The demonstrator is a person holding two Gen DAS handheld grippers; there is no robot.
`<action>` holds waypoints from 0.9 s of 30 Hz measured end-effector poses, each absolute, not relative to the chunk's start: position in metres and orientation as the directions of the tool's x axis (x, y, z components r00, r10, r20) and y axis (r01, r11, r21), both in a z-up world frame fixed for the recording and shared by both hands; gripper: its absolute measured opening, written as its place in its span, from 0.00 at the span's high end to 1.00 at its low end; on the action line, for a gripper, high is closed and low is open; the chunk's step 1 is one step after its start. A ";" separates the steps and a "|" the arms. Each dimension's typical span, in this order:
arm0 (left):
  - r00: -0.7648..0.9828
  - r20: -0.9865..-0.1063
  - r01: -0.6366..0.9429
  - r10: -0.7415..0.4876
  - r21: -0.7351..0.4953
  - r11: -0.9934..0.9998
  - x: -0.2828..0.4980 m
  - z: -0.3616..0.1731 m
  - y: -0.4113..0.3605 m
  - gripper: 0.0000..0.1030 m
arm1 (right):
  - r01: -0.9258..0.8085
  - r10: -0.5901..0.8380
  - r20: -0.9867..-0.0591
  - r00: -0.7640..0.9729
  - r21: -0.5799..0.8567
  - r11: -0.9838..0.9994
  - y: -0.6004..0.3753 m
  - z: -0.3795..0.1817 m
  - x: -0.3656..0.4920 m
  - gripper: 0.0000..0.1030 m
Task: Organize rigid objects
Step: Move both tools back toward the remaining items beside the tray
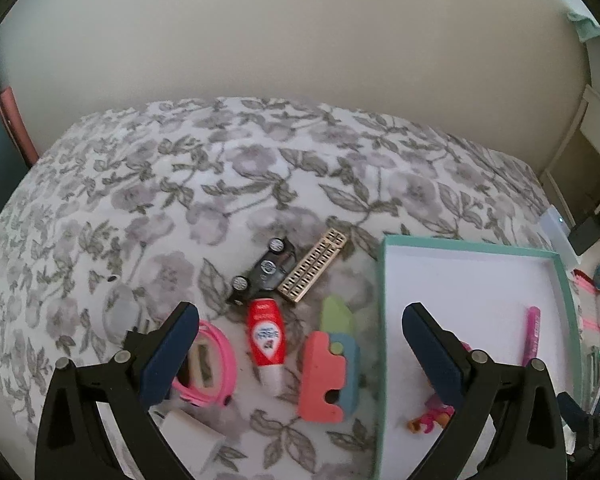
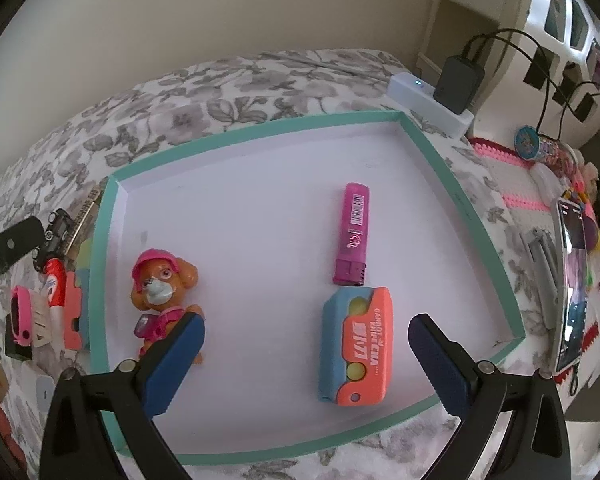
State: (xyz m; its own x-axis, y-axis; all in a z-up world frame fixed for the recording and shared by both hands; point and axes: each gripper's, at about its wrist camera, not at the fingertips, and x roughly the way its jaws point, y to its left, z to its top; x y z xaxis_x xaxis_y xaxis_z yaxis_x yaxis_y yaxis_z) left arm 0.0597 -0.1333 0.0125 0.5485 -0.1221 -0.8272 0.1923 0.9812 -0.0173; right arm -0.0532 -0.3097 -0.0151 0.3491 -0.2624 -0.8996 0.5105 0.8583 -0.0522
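Well, both the left tool [image 1: 300, 354] and right tool [image 2: 306, 360] gape wide, gripping nothing. The dog figure [image 2: 162, 286] sits partly hidden behind a finger

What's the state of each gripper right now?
Left gripper: open, holding nothing, above the red tube.
Right gripper: open, holding nothing, above the teal tray.

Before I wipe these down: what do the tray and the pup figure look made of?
Tray: probably cardboard, matte, with a white inside, teal rim and thin, sharply folded walls. Pup figure: seemingly moulded hard plastic, painted, with a slight sheen on the pink helmet.
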 end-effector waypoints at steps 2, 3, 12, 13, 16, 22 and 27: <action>0.558 -0.823 0.187 -0.111 -0.006 0.982 0.060 0.014 -0.129 0.01 | 0.504 -0.260 -0.898 0.354 -0.051 0.862 -0.307 -0.014 -0.053 0.00; 0.563 -0.820 0.179 -0.103 -0.001 0.984 0.060 0.016 -0.126 0.01 | 0.502 -0.259 -0.898 0.355 -0.051 0.863 -0.306 -0.014 -0.053 0.00; 0.551 -0.818 0.122 -0.166 -0.117 0.986 0.067 0.024 -0.100 0.01 | 0.508 -0.240 -0.898 0.370 -0.021 0.861 -0.303 -0.010 -0.052 0.00; 0.547 -0.819 0.134 -0.172 -0.118 0.984 0.067 0.025 -0.100 0.01 | 0.507 -0.236 -0.899 0.370 -0.017 0.862 -0.302 -0.010 -0.051 0.00; 0.552 -0.813 0.159 -0.185 -0.115 0.981 0.066 0.028 -0.100 0.01 | 0.500 -0.212 -0.906 0.365 0.000 0.866 -0.299 -0.011 -0.049 0.00; 0.625 -0.771 0.143 -0.123 -0.041 0.989 0.064 0.048 -0.087 0.01 | 0.454 -0.177 -0.878 0.444 0.051 0.889 -0.282 0.000 -0.043 0.00; 0.663 -0.744 0.104 -0.086 -0.022 0.994 0.064 0.064 -0.065 0.01 | 0.414 -0.120 -0.846 0.520 0.126 0.901 -0.265 0.014 -0.037 0.00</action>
State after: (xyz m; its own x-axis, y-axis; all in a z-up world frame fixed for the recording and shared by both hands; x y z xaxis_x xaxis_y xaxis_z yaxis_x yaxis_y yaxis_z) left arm 0.0640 -0.0645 0.0642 0.6630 -0.0863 -0.7436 0.1043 0.9943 -0.0223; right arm -0.0375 -0.2653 0.0140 0.5196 -0.1202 -0.8459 0.4141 0.9014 0.1262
